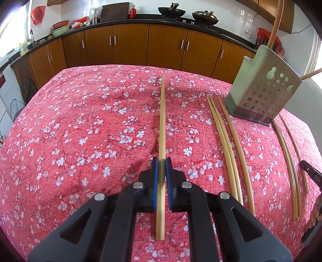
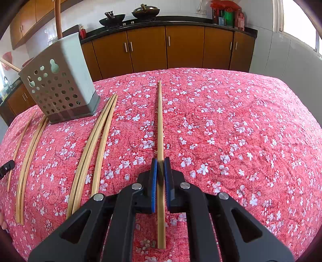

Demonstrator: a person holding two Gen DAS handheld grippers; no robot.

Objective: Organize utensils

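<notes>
We hold one chopstick [image 1: 162, 121] per gripper, L [image 1: 161, 161] & R [image 2: 160, 161] jaws clamped; ready for holder [image 1: 261, 88] on desk [image 1: 80, 121].

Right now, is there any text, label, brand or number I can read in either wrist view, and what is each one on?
"DAS": white letters on the black device at the right edge of the left wrist view; the rest is cut off.
Yellow bottle on the counter: label too small to read.
Red and green packages on the counter: print too blurred to read.
Utensil holder: no text visible.
</notes>
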